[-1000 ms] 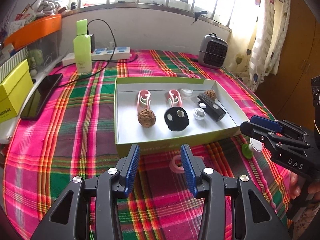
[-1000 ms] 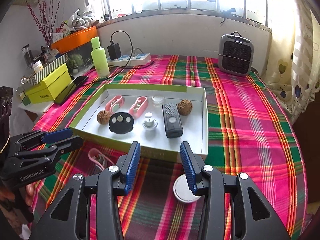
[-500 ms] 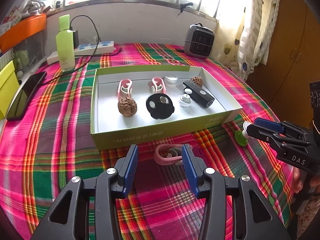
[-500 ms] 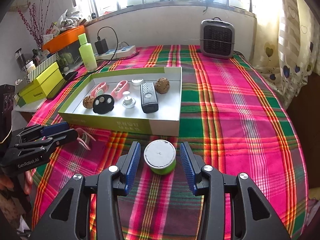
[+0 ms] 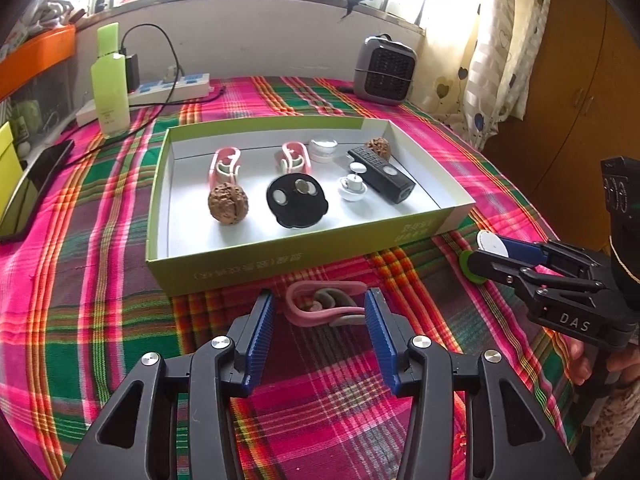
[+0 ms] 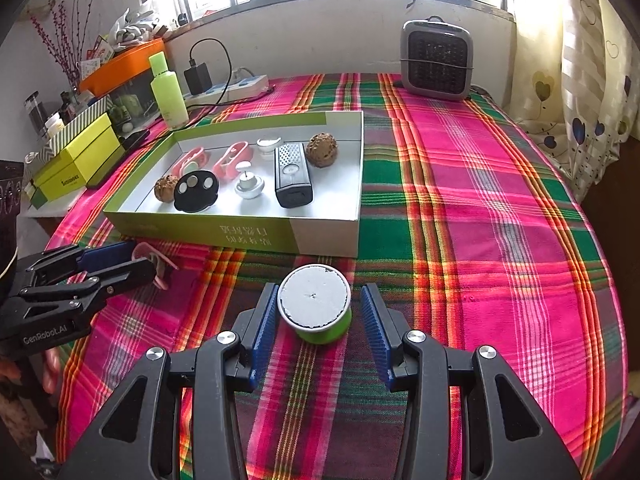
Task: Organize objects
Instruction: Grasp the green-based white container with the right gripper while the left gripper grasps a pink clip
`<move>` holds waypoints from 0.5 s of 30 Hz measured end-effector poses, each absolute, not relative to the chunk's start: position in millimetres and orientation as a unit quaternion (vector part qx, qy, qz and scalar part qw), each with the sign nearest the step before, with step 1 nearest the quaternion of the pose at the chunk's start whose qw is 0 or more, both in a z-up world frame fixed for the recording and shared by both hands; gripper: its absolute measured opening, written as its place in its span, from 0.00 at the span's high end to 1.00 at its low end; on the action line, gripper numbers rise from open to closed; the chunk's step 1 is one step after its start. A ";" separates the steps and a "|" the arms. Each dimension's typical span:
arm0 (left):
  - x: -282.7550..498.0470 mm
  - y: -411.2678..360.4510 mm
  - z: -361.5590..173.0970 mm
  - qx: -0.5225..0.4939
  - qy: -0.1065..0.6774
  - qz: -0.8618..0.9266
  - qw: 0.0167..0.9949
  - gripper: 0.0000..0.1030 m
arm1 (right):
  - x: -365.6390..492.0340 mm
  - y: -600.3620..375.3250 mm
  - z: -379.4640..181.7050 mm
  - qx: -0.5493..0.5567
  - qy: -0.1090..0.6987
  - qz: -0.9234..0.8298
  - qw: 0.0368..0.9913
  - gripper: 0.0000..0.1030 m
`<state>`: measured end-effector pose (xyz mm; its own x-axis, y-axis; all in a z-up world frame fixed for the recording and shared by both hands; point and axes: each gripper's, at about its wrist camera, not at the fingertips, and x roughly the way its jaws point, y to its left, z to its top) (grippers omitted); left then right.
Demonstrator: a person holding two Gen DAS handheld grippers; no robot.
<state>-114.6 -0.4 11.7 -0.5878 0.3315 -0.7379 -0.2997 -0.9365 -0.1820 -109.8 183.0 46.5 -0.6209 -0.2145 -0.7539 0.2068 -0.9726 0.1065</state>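
Observation:
A green-sided box lid (image 5: 304, 258) (image 6: 324, 236) on the plaid cloth holds two pink clips, two walnuts, a black disc, a black remote and small white pieces. A pink clip (image 5: 324, 308) lies on the cloth in front of the box, between the fingers of my open left gripper (image 5: 319, 322), untouched. It also shows in the right wrist view (image 6: 154, 262). A green spool with a white top (image 6: 316, 306) (image 5: 486, 250) stands on the cloth between the fingers of my open right gripper (image 6: 318, 320).
A grey heater (image 6: 436, 58), a green bottle (image 5: 110, 88), a power strip with charger (image 5: 172, 86), a dark phone (image 5: 36, 184) and yellow boxes (image 6: 76, 156) stand around the back and left. The table edge falls off at right by a curtain (image 5: 500, 40).
Both grippers have moved forward and lower: the pink clip now sits between the left fingers and the green spool deeper between the right fingers. Both stay open.

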 end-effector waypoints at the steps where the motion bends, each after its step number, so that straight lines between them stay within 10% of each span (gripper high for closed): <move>1: -113.9 1.9 10.7 -0.420 -0.017 0.889 0.180 0.56 | -110.3 182.4 45.6 0.420 -0.003 -0.900 0.117 0.58; 15: -96.9 17.7 7.9 -0.433 -0.017 0.877 0.209 0.56 | -109.1 185.4 44.0 0.416 -0.007 -0.902 0.117 0.58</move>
<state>-96.9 17.7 7.9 -0.5385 0.3815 -0.7513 -0.3513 -0.9121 -0.2114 -109.1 185.4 44.0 -0.6259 -0.2170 -0.7492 0.2045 -0.9726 0.1108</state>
